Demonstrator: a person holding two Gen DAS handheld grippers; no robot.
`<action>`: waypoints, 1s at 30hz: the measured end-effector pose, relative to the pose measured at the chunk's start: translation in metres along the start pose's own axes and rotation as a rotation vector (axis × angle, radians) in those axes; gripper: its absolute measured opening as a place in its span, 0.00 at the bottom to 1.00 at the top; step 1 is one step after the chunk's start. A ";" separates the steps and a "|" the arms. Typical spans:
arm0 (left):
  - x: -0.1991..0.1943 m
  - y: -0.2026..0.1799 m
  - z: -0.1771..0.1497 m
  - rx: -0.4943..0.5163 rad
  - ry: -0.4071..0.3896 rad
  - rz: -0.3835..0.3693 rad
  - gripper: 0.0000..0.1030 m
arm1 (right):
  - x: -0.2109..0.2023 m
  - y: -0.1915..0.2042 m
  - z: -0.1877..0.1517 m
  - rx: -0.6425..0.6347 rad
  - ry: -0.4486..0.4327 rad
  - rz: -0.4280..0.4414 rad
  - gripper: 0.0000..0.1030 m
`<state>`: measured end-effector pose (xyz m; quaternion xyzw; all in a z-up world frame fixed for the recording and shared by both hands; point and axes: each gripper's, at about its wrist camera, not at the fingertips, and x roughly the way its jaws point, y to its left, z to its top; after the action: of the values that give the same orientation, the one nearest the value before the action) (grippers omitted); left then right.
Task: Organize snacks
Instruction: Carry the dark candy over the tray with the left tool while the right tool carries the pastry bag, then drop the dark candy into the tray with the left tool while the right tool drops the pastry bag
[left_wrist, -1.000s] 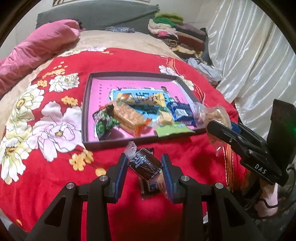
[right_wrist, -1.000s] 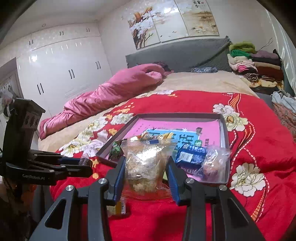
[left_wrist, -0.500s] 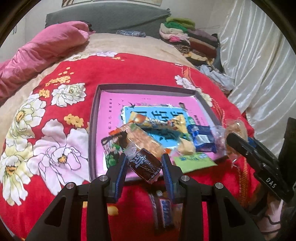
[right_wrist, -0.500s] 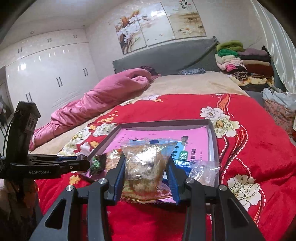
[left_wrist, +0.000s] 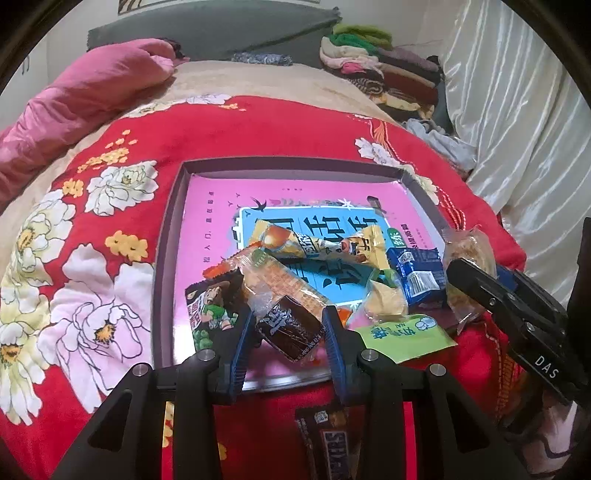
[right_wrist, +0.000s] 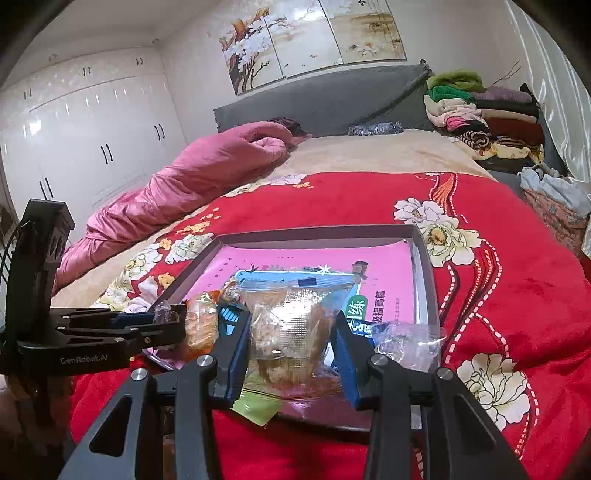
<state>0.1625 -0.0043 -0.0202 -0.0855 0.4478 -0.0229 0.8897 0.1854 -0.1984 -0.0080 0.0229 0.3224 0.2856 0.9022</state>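
Already most of the snacks lie inside the tray (left_wrist: 168, 258), the shallow box with the pink bottom that sits on the red flowered blanket (left_wrist: 240, 129). In its near half I see an orange cracker pack (left_wrist: 284, 280), a yellow wrapper (left_wrist: 317, 245), a blue packet (left_wrist: 419, 275) and a green-and-brown packet (left_wrist: 208, 312), all heaped together; the far half of the tray is bare.

The left gripper (left_wrist: 290, 332) is clenched on a small dark brown candy (left_wrist: 290, 328) and holds it just above the near edge of the tray. The right gripper (right_wrist: 290, 339) squeezes a clear bag of pastry (right_wrist: 286, 332) over the near right corner of the tray — this bag looks soft, so it may sag or slip when it is let go.

Outside the tray, just in front of its near edge, one dark chocolate bar (left_wrist: 332, 439) lies on the blanket. So I judge the work is nearly finished: the two held snacks must be set down in the tray, and then this bar remains.
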 end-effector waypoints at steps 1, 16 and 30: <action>0.002 0.000 0.000 0.001 0.002 0.003 0.37 | 0.002 0.000 -0.001 0.000 0.006 -0.001 0.41; 0.009 0.002 -0.002 -0.010 0.013 -0.001 0.37 | 0.020 0.004 -0.008 -0.024 0.073 -0.022 0.43; -0.004 0.005 -0.002 -0.030 0.000 -0.025 0.52 | 0.009 0.005 -0.003 -0.029 0.035 -0.027 0.55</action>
<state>0.1581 0.0007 -0.0190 -0.1046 0.4471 -0.0270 0.8880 0.1870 -0.1898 -0.0141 0.0004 0.3343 0.2786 0.9004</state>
